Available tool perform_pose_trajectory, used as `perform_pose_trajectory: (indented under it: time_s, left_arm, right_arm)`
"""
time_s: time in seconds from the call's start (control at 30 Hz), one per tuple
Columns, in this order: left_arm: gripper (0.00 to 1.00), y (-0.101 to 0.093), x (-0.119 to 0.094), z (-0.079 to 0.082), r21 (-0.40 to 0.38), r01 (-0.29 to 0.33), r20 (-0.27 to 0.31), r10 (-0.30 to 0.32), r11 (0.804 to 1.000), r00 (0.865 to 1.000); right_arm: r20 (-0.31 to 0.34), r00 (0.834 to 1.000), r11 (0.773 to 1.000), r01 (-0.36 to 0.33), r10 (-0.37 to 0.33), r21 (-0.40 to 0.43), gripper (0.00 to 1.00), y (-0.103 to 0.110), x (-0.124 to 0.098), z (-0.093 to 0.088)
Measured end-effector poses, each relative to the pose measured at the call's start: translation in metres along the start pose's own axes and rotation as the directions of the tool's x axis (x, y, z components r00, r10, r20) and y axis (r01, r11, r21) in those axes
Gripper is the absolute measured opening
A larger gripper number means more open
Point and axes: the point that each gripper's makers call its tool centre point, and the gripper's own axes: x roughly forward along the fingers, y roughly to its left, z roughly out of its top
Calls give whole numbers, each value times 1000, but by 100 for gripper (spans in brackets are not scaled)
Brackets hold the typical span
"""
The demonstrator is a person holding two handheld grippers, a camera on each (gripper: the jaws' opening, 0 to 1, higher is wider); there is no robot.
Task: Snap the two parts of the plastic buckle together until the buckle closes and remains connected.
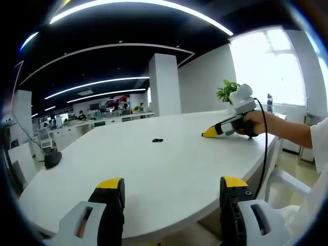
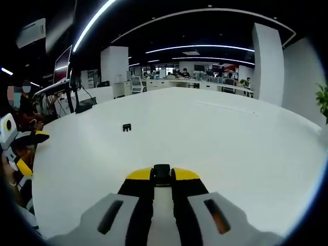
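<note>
— Between the yellow tips of the right gripper (image 2: 162, 177), what is that dark thing?

— A small black buckle piece (image 2: 162, 173), pinched there with the jaws drawn narrow around it, just above the white table (image 2: 246, 148). In the left gripper view the same gripper shows held in a hand (image 1: 254, 123) near the table's far right edge, its yellow tip pointing toward the middle of the table.

— And the left gripper (image 1: 173, 190)?

— Its jaws stand wide apart with nothing between them, over the near edge of the table.

— Where is the other half of the buckle?

— Another small black buckle piece (image 1: 157, 140) lies flat on the table, out toward the middle, well apart from both grippers. The right gripper view shows it too, ahead and to the left of the closed jaws, by itself on the bare top.

— Anything else around?

— A black object (image 1: 52, 159) with a cable sits at the table's left edge in the left gripper view. A green plant (image 1: 227, 91) stands beyond the far right edge, by a bright window (image 1: 266, 66). Behind the table runs an open office with white pillars, desks and seated people, too small to describe.
</note>
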Motion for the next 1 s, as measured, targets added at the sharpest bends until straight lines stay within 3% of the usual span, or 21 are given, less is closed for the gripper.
perform_pose_trajectory:
  time_s: [0.27,0.63,1.0]
  left_arm:
    - [77,1,0,-1,-3,-1,-1,1,1000,1000]
    - [76,3,2,-2,-13,-7,-3,7,1000,1000]
    - [74,13,4,11,25,-23,22,22,999,1000]
  right_arm:
    - [12,999,999,-50,50,-10,13,-7,1,6]
    - [0,988,988,-151,151,36,13,-14,6,4]
    - [-19,970,968,-244,243,-57,13,-5,3,8]
